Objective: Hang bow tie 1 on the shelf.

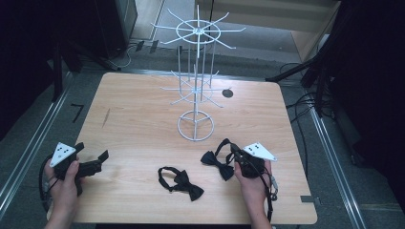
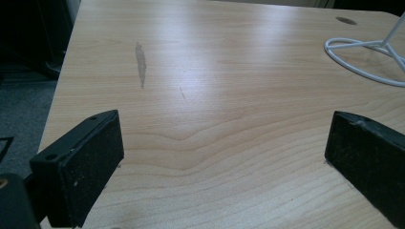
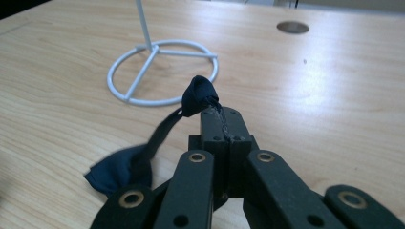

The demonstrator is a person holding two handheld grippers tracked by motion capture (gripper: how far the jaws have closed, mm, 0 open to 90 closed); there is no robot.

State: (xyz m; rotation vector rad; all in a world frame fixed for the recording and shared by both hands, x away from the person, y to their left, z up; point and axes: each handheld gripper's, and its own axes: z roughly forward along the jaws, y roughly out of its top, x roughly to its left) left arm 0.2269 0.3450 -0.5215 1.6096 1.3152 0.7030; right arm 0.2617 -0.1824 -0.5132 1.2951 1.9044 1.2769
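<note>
At table's near right edge | my right gripper (image 3: 217, 112) clamped on black fabric bow tie (image 3: 143, 152) strap | left gripper (image 2: 224, 157) spread empty | white wire rack (image 1: 196, 71) hooks bare | second black bow tie (image 1: 181, 182) flat, unhung

Nothing here can be read. The grey three-cornered plates on the left gripper (image 1: 63, 153) and the right gripper (image 1: 259, 150) carry a few small dark dots, but those form no letters or numbers. On the floor to the left of the desk (image 1: 143, 109) there is a dark angled mark (image 1: 77, 110) shaped rather like a 7; whether it is a numeral or just tape, I cannot tell.
</note>
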